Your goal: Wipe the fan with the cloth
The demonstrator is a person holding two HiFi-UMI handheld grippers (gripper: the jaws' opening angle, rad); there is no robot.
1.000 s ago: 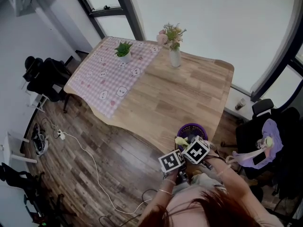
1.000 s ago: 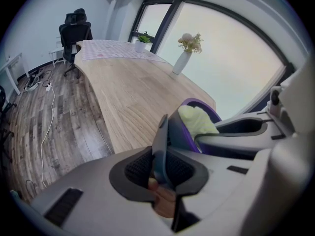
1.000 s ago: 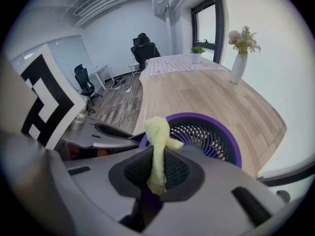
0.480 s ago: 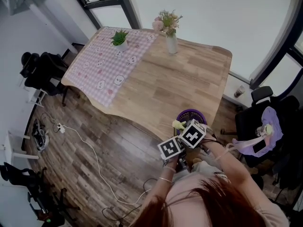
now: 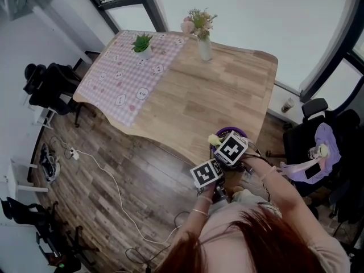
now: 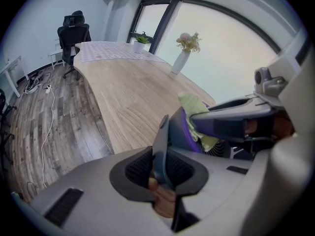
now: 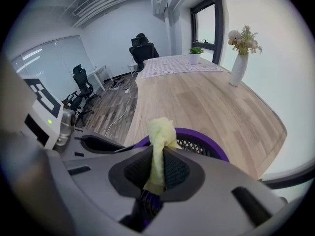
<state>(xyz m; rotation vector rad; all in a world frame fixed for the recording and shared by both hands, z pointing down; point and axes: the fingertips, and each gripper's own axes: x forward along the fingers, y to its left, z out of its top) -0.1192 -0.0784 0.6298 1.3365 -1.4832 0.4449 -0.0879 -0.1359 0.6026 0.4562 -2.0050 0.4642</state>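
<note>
**Left gripper view.** The left gripper [image 6: 161, 156] pitches downward. Its black ribbed pads [image 6: 139, 169], just drawn slightly closer, clamp a thin, flat grey part of the purple fan [image 6: 183, 131]. A crumpled yellow cloth [image 6: 193, 106] lies beyond it, over the pale, grained wooden table [image 6: 128, 87].

**Right gripper view.** The right gripper [image 7: 158, 168] is closed on the cloth, which is pinched into a soft upright twist. The twist stands before the fan's round rim and black grille.

**Head view.** Both forearms [image 5: 276, 183] reach forward. The grippers are side by side and tilted steeply down at the table's near edge, where the fan sits. A checked tablecloth [image 5: 128, 73], a potted plant [image 5: 142, 43] and a vase [image 5: 203, 49] of flowers stand at the far end.
</note>
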